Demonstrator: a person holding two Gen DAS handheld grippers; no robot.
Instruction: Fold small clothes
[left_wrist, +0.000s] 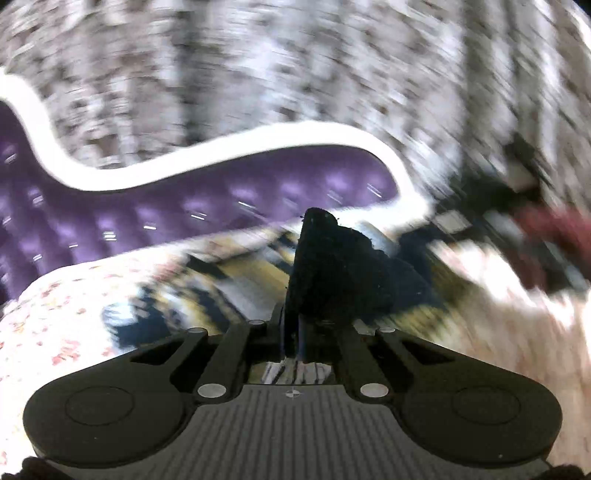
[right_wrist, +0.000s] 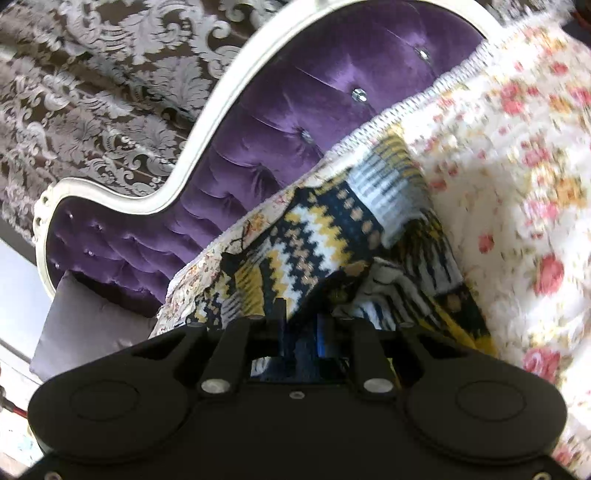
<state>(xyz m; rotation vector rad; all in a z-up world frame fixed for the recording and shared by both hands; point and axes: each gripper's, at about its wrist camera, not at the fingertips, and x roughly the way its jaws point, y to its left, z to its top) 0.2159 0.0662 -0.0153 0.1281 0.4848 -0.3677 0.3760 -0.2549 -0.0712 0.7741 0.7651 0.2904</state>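
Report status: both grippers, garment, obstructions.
Left gripper shut on dark cloth. Right gripper shut on patterned knit. Knit bunched on floral bedspread. No obstruction visible.

— Closed on what?
— Right gripper (right_wrist: 295, 325), jaws drawn together on a fold of the patterned knit garment (right_wrist: 325, 236), navy, yellow and white zigzags.
— Lying where?
— Bunched on the floral bedspread (right_wrist: 517, 192), partly lifted toward the camera.
— Behind it?
— Purple tufted headboard (right_wrist: 295, 122) with a white curved frame, crystal buttons in the tufts. Grey pillow (right_wrist: 81, 332) at lower left, just below the headboard. Damask wallpaper (right_wrist: 92, 92) beyond, brown and silver.
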